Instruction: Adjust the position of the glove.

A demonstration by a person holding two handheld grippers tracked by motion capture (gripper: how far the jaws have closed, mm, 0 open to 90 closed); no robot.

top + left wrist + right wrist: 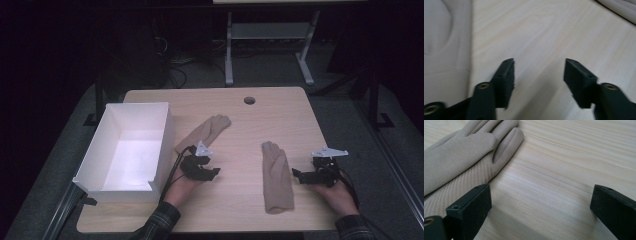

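Two beige gloves lie flat on the wooden table [235, 200]. One glove [206, 129] points to the back right, just beyond my left gripper [214, 172]. The other glove [276, 176] lies lengthwise at centre right, its fingers pointing away. My right gripper [298, 175] sits just right of it, aimed at it. In the left gripper view the left gripper [539, 75] is open over bare wood, with a glove [444, 50] at the left edge. In the right gripper view the right gripper [541, 200] is wide open, and the glove's fingers [469, 147] lie beyond its left jaw.
An open white box [127, 150] stands on the table's left side, close to my left hand. A round cable hole [249, 100] sits near the far edge. Another desk's legs [229, 50] stand on the floor behind.
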